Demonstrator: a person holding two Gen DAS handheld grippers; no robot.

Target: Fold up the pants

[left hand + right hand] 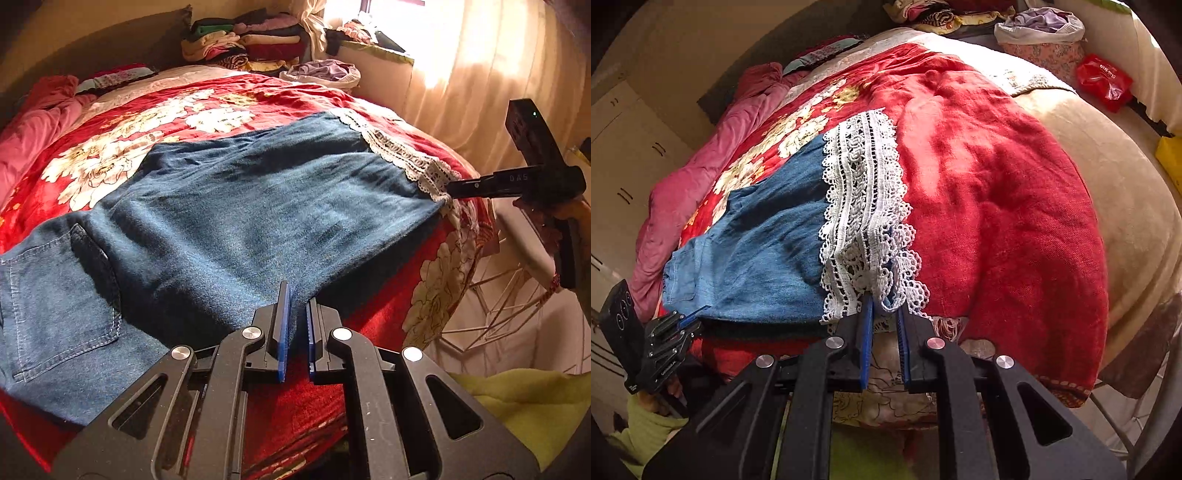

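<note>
On my far left, a rumpled pink quilt (33, 122) bunches along the edge of the bed (1137, 206). Next over, the pants (229, 206) lie flat across the red floral blanket (122, 147), blue denim with pale stitching round a back pocket (55, 295) at the waist end. My left hand-held gripper (295, 314) sits at the near edge of the leg, blue-padded fingers narrowly parted with a ridge of denim pinched between them; in the right wrist view it shows as a black linkage with faint raised lettering I can't read. Moving right, the denim gives way to a white crocheted lace hem (864, 206), scalloped and full of openwork holes. My right hand-held gripper (886, 306) is clamped on the near corner of that lace, a loop of it caught between the blue pads. In the left wrist view its black body carries small print, something like "DA5", and a green light. Far right, a crinkly red packet (1102, 81) with white writing, too blurred to read, lies beside a floral-print bag (1041, 48) holding lilac cloth.
</note>
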